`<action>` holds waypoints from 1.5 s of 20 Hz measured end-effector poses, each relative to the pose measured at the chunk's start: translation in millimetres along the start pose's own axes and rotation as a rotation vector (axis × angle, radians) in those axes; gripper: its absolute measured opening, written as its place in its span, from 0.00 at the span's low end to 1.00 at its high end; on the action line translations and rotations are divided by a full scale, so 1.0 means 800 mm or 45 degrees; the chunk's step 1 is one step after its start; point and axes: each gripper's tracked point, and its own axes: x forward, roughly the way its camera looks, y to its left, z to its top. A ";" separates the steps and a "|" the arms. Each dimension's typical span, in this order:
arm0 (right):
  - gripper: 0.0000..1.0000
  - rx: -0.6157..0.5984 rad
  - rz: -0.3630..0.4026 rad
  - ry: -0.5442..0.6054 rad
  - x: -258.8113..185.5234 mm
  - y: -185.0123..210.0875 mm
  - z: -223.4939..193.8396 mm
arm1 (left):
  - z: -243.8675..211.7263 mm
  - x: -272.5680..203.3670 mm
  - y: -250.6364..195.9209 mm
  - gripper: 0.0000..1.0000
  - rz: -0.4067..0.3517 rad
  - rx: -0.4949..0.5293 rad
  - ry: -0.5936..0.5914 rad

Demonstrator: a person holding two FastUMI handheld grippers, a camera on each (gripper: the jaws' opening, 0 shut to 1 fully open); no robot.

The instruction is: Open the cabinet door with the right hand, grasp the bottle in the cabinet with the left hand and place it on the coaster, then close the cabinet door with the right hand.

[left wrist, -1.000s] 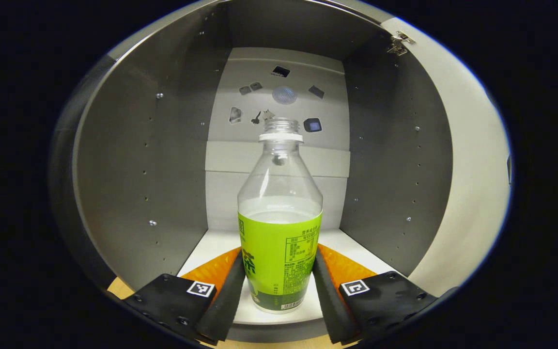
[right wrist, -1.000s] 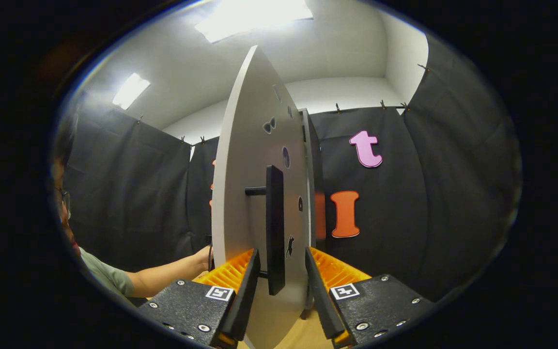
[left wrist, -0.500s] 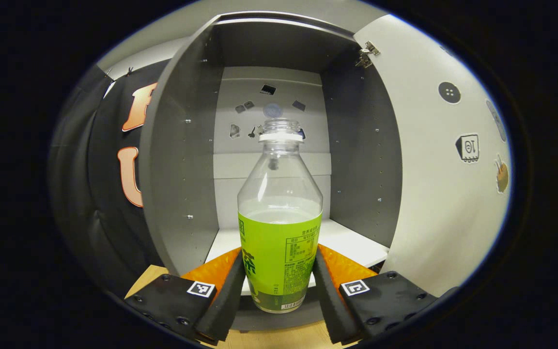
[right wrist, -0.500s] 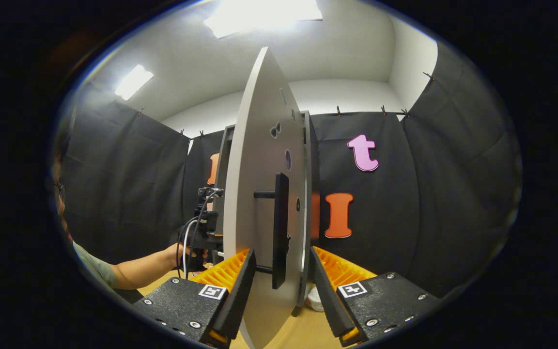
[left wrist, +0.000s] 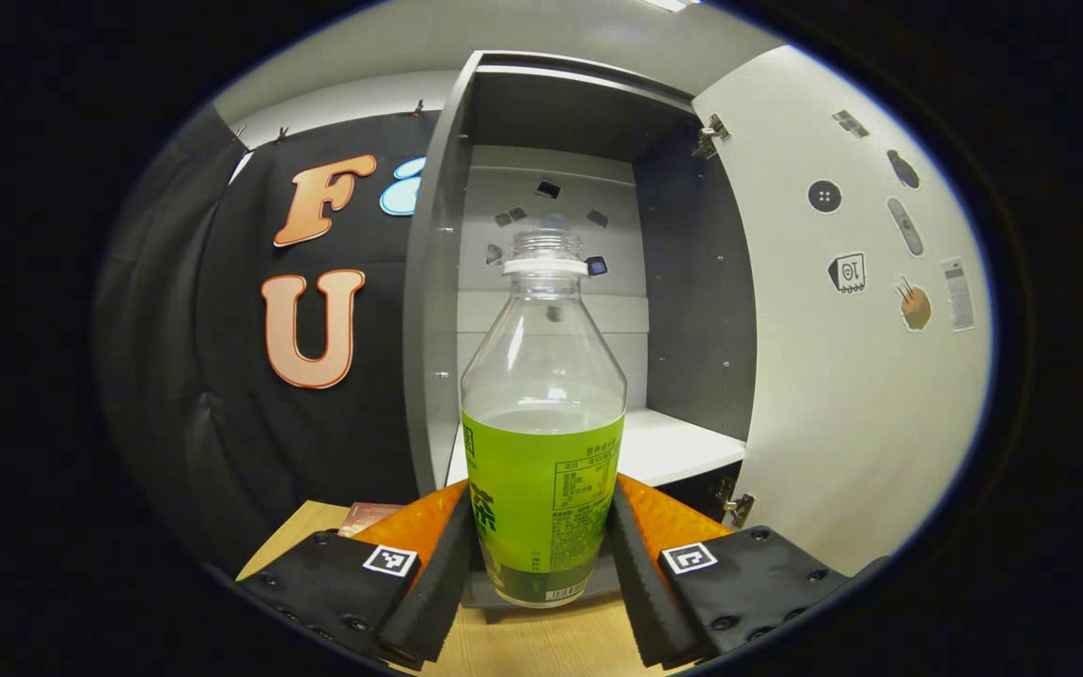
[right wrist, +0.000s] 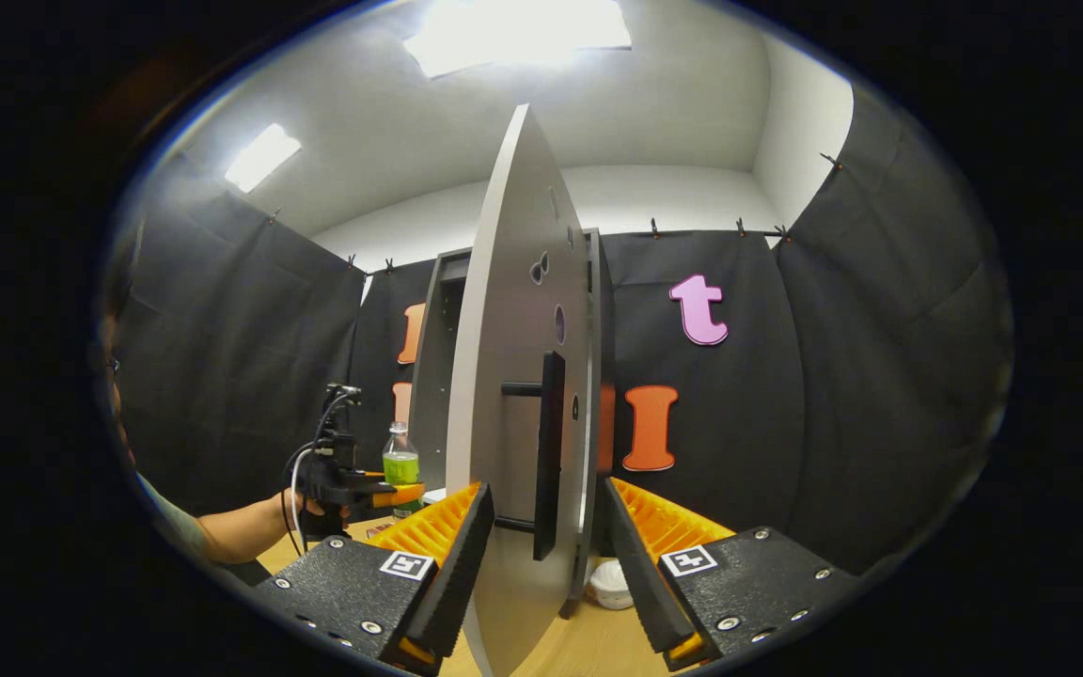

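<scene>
Bottle (left wrist: 542, 442), half-full, smooth, likely slippery: left gripper (left wrist: 541, 555) clamps its label at 6 o'clock; right gripper (right wrist: 535, 555) gapes wide astride the door handle (right wrist: 548, 451).

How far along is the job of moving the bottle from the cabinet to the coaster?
Done: the cabinet door stands open. In hand: the left gripper has its fingers pressed on the bottle, held in front of the cabinet above the wooden table. The right gripper is open, its fingers on either side of the door handle. Left: setting the bottle on the coaster, then closing the door.
</scene>
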 end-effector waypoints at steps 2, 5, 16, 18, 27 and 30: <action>0.74 0.002 -0.004 -0.016 0.004 -0.002 0.002 | -0.017 -0.017 0.014 0.80 0.021 0.018 0.006; 0.76 0.019 -0.009 -0.014 0.003 -0.002 -0.001 | -0.034 -0.042 0.031 0.80 0.041 0.044 -0.017; 0.82 -0.008 -0.041 -0.011 0.004 -0.009 -0.003 | -0.122 -0.111 0.081 0.80 0.080 0.053 -0.030; 0.82 -0.003 -0.043 -0.014 0.004 -0.010 -0.002 | -0.135 -0.124 0.087 0.80 0.078 0.052 -0.035; 0.78 0.010 -0.058 -0.009 0.007 -0.014 -0.005 | -0.188 -0.167 0.106 0.80 0.102 0.004 -0.071; 0.78 0.017 -0.065 -0.002 0.009 -0.014 -0.006 | -0.212 -0.175 0.103 0.80 0.085 0.012 -0.053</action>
